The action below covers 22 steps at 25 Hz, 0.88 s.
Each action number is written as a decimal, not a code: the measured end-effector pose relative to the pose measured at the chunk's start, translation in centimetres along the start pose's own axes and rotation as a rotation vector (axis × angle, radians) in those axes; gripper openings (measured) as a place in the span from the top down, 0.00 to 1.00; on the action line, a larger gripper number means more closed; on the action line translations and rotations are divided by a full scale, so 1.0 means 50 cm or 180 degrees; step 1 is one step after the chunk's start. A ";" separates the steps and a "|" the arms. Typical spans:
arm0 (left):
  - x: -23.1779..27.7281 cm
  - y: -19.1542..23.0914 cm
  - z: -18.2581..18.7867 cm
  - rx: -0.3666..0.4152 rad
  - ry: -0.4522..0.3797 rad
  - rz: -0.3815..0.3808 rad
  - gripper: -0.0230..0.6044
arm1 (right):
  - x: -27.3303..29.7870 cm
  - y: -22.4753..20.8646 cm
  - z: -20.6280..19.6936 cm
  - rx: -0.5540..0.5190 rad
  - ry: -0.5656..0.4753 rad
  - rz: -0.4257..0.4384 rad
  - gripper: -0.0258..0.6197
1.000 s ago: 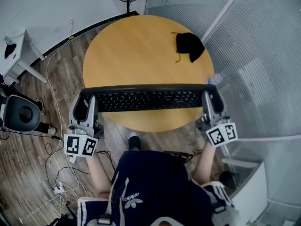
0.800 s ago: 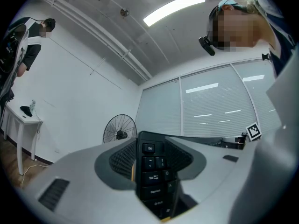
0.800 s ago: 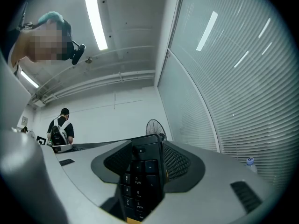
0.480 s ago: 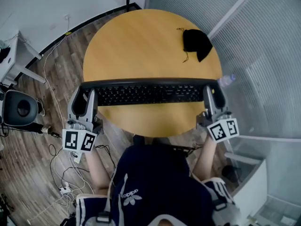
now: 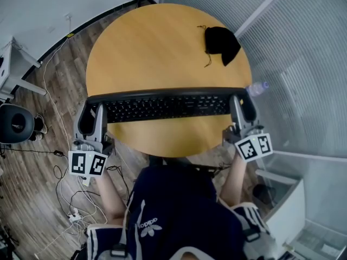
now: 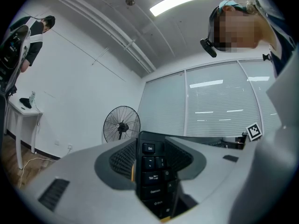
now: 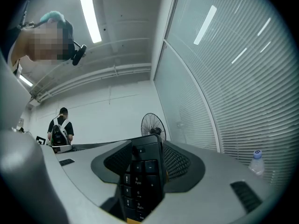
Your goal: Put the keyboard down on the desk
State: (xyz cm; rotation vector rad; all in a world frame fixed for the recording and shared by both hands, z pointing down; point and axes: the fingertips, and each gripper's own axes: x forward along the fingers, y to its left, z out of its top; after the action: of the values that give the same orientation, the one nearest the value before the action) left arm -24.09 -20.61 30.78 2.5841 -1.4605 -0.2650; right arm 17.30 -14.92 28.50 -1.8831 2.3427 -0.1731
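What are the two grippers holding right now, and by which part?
The keyboard, by its two short ends: left gripper shut on the Esc end, right gripper on the numpad end.

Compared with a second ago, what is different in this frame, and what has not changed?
The keyboard has edged slightly farther in over the round table. It is carried by the left gripper and right gripper, which stay shut on its ends. Nothing was taken hold of or let go. The black pouch and the bottle are where they were.
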 end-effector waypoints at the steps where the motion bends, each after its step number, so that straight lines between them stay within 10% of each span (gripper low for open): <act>1: 0.004 -0.005 -0.003 0.0009 0.0000 0.0012 0.67 | 0.001 -0.008 -0.002 0.0009 -0.0001 0.0010 0.65; 22: 0.084 -0.046 -0.045 0.0098 0.0068 0.0297 0.67 | 0.059 -0.119 -0.028 0.0049 0.0110 0.0106 0.66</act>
State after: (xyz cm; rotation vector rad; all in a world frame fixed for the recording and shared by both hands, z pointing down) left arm -19.52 -22.93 32.15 2.5254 -1.5845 -0.2037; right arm 22.16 -19.08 30.80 -1.8475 2.3863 -0.2213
